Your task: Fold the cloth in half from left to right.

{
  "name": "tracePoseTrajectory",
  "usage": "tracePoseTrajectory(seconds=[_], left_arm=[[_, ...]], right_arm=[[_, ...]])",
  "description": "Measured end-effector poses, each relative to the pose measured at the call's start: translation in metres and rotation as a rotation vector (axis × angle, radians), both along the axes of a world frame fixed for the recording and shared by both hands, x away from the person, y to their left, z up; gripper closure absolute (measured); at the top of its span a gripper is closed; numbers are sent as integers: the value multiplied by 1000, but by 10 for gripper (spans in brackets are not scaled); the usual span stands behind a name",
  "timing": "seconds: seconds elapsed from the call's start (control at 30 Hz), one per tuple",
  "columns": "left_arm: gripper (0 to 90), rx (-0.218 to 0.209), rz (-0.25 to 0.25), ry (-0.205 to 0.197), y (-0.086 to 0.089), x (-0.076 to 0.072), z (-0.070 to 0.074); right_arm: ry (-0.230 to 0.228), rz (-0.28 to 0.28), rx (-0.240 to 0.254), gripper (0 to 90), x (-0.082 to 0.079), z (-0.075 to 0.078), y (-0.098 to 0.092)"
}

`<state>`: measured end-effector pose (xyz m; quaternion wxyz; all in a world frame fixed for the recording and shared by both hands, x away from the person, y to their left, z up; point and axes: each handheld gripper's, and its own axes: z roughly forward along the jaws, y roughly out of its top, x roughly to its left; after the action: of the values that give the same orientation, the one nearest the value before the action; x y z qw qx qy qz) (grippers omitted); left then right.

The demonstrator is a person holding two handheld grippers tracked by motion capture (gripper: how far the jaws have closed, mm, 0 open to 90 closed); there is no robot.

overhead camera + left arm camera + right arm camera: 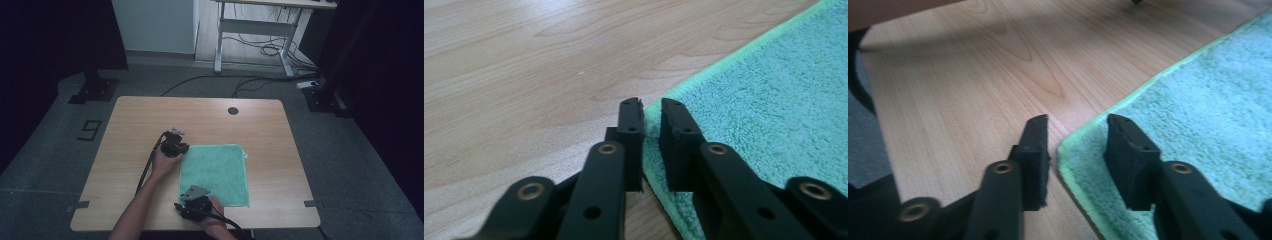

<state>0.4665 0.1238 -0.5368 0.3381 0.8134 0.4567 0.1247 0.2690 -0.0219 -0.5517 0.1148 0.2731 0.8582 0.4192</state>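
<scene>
A green towel (215, 172) lies flat on the wooden table (200, 117), right of centre and toward the near edge. My left gripper (181, 148) is down at the towel's far left corner. In the left gripper view its jaws (651, 107) stand close together with the hemmed corner of the towel (774, 90) pinched between them. My right gripper (184, 200) is at the near left corner. In the right gripper view its jaws (1078, 125) straddle that corner of the towel (1198, 100) with a gap; bare wood shows beside the left jaw.
A round cable hole (233, 110) sits in the tabletop at the far middle. Beyond the table stands a white desk frame (252, 30) with cables on the floor. Dark stand bases flank the table at left (95, 90) and right (322, 97).
</scene>
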Motion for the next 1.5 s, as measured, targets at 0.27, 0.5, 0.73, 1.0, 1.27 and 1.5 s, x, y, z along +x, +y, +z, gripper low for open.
tracePoseTrajectory(seconds=[0.27,0.5,0.73,1.0,1.27,1.5], left_arm=[[885,-15,-17,-30,-1,-4,10],[888,-34,-25,-44,1,-9,26],[886,-84,-27,-72,3,-16,45],[889,-77,-45,-73,3,-19,52],[890,-90,-63,-98,2,-24,68],[891,-103,-63,-102,7,-29,74]], right_arm=[[-51,-26,12,874,-4,2,-1],[-15,-21,62,884,-3,8,-6],[-25,-27,139,885,-4,28,-20],[-22,-31,189,885,-5,37,-29],[-45,-11,215,885,-10,43,-26],[-57,-18,230,885,-12,48,-27]])
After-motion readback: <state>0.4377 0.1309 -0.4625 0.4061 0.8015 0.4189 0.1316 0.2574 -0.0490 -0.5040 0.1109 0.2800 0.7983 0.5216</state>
